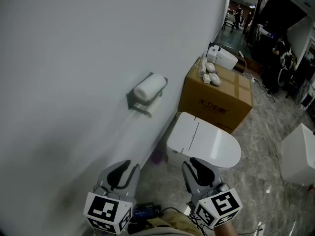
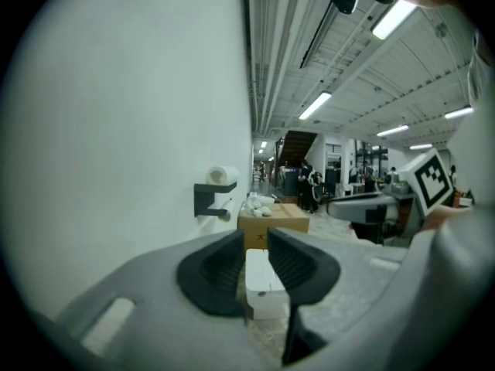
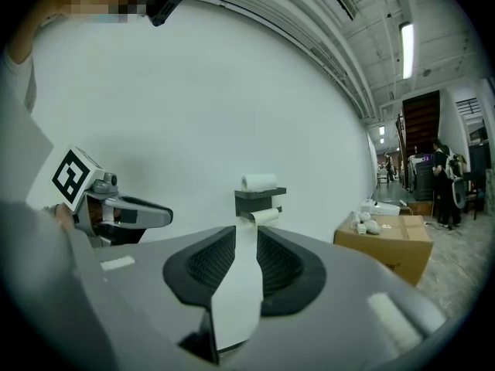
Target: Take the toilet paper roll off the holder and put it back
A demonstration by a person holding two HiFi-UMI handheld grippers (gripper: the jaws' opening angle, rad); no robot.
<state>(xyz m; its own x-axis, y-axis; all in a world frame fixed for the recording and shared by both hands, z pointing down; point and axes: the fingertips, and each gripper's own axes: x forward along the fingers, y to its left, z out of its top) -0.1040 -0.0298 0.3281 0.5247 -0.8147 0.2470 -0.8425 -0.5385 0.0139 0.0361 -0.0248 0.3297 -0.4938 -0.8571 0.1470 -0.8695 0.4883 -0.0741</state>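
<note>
A white toilet paper roll (image 1: pixel 150 86) lies on top of a dark holder (image 1: pixel 137 101) fixed to the white wall; a second roll (image 1: pixel 154 105) hangs on the bar beneath. Both grippers are low in the head view, well short of the holder. My left gripper (image 1: pixel 120 173) is open with nothing between its jaws. My right gripper (image 1: pixel 199 170) is open by a narrow gap, also empty. The left gripper view shows the roll (image 2: pixel 223 175) far ahead, up and left of the jaws (image 2: pixel 257 246). In the right gripper view the roll (image 3: pixel 259 182) stands straight above the jaws (image 3: pixel 246 242).
A white toilet (image 1: pixel 204 141) with its lid down stands by the wall, right of the holder. Behind it is a cardboard box (image 1: pixel 216 100) with small white things on top. A white cabinet (image 1: pixel 298 154) stands at the right. People and equipment are far back.
</note>
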